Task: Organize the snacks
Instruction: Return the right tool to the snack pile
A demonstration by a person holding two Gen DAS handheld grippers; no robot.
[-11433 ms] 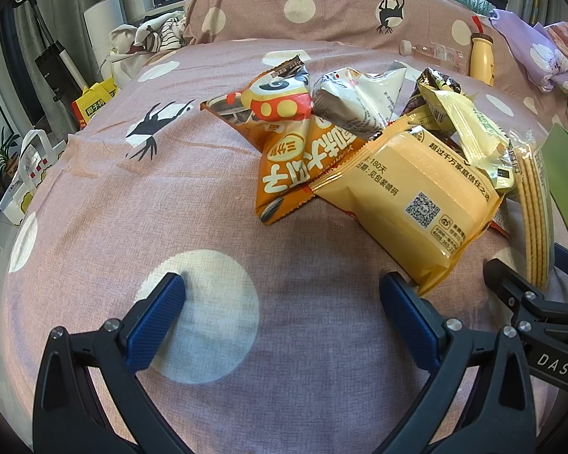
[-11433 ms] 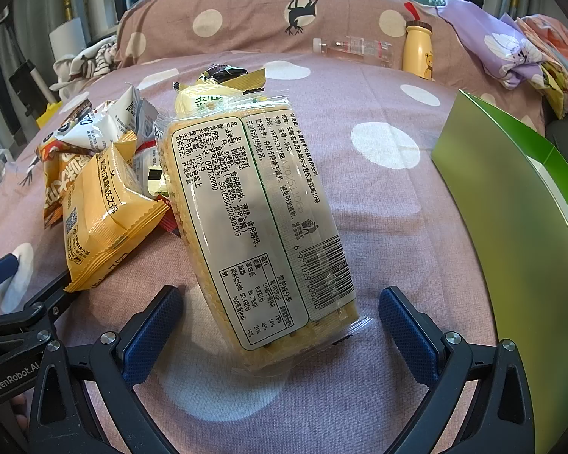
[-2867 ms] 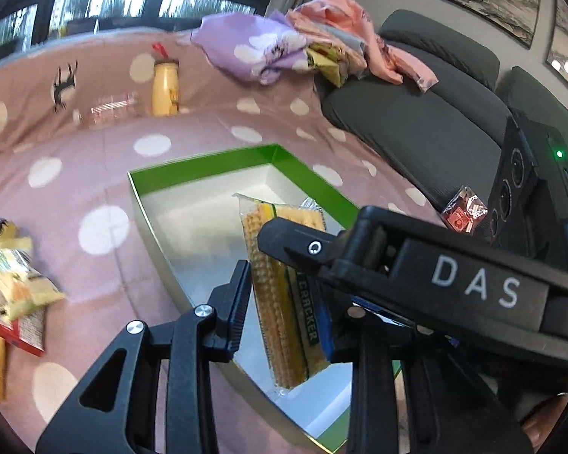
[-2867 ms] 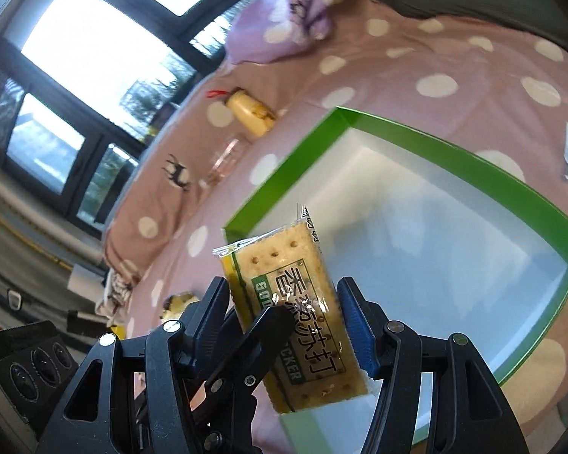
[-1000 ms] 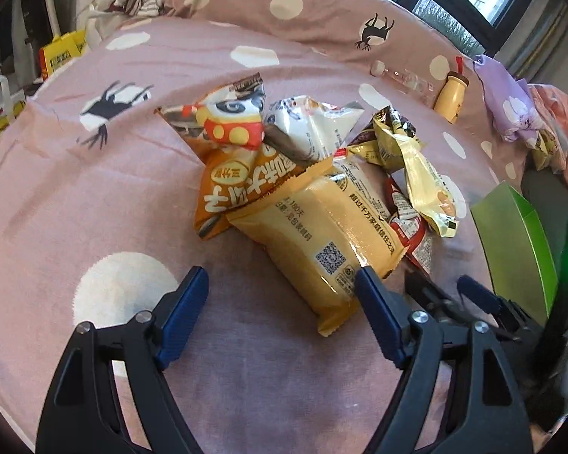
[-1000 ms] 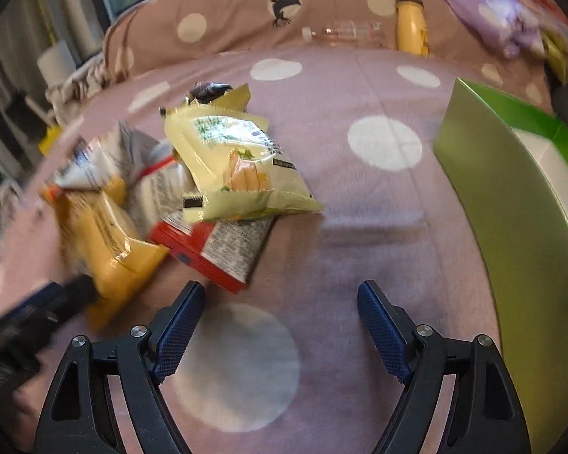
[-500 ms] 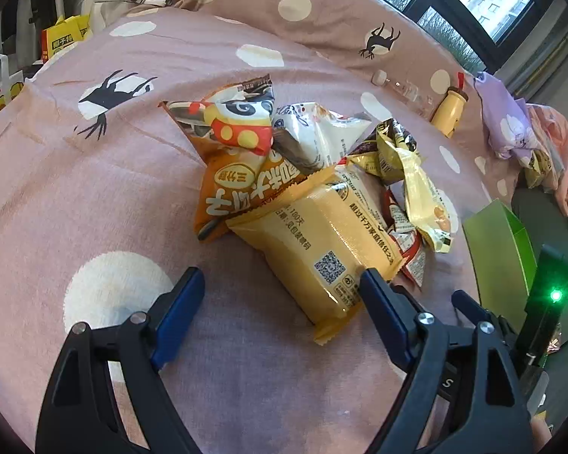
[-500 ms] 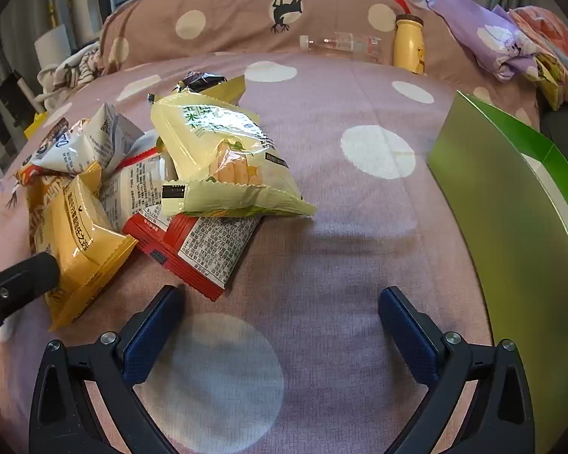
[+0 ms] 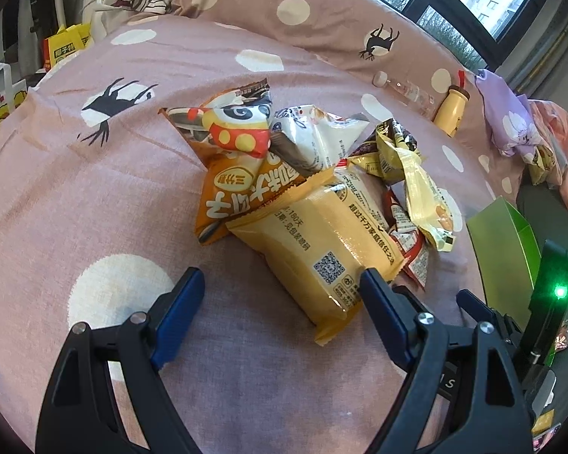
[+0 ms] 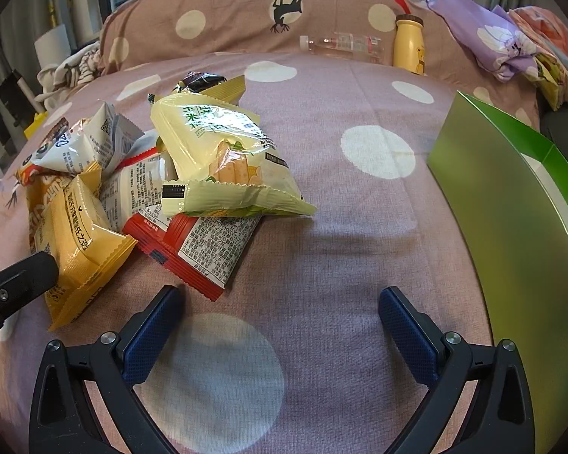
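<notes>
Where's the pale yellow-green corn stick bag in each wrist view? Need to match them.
Left wrist: the pale yellow-green corn stick bag is right of centre, at the pile's right edge, lying over the red packet.
Right wrist: the bag is left of centre, topmost, over the same red packet.
Shared landmark: the yellow bottle by the pillow.
</notes>
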